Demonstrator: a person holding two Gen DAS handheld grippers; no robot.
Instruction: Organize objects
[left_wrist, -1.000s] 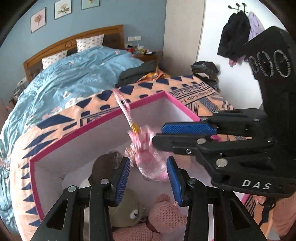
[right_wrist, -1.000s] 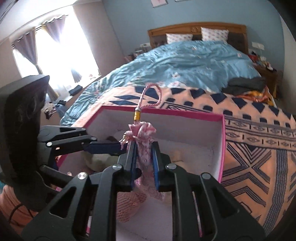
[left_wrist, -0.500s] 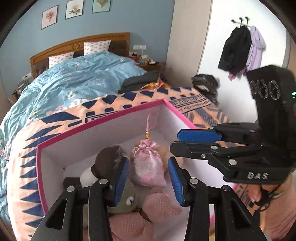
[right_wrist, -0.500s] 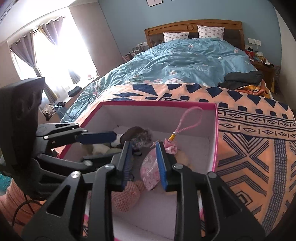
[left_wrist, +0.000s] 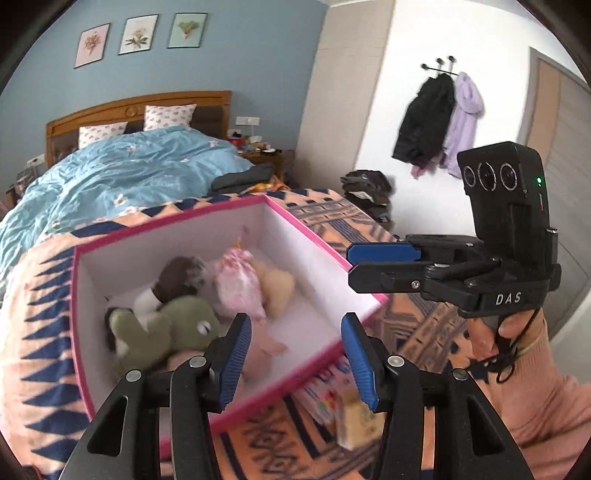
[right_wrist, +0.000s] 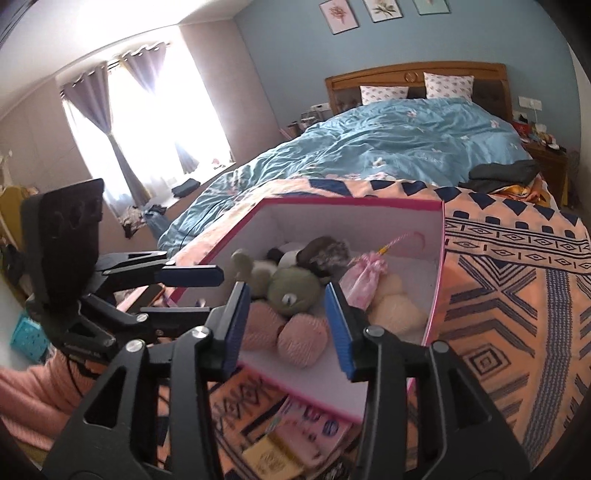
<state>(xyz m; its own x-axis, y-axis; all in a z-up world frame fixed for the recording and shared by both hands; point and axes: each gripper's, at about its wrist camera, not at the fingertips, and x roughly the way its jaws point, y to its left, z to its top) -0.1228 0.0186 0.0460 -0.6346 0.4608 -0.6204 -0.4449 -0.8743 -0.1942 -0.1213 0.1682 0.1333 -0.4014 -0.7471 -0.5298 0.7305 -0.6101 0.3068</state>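
In the left wrist view, the left gripper (left_wrist: 295, 354) hangs over the near edge of a pink-rimmed, white-lined cardboard box (left_wrist: 306, 236) that sits on a peach and navy patterned blanket (left_wrist: 33, 362); its blue-padded jaws have just been opening and now stand apart with nothing between them. Inside the box a pink satin drawstring pouch (left_wrist: 238, 280) lies against the far wall, touching a cream plush toy (left_wrist: 277, 288) on one side and a brown and white plush toy (left_wrist: 177, 277) on the other, with a green plush frog (left_wrist: 173, 325) nearer the camera. The right gripper (left_wrist: 384, 264) reaches in from the right above the box's right rim, held by a hand in a pink knitted sleeve (left_wrist: 546, 391). In the right wrist view, the right gripper (right_wrist: 288, 325) hovers over the box (right_wrist: 439, 266), its jaws having just been opening and now spread wide, gripping nothing. The pouch (right_wrist: 364, 282) rests free on the cream toy (right_wrist: 397, 310), its cord loop lying towards the back wall. A pink knitted plush toy (right_wrist: 299, 334) fills the near corner beside the frog (right_wrist: 295, 291), and flat booklets (right_wrist: 295, 435) lie on the blanket just in front of the box.
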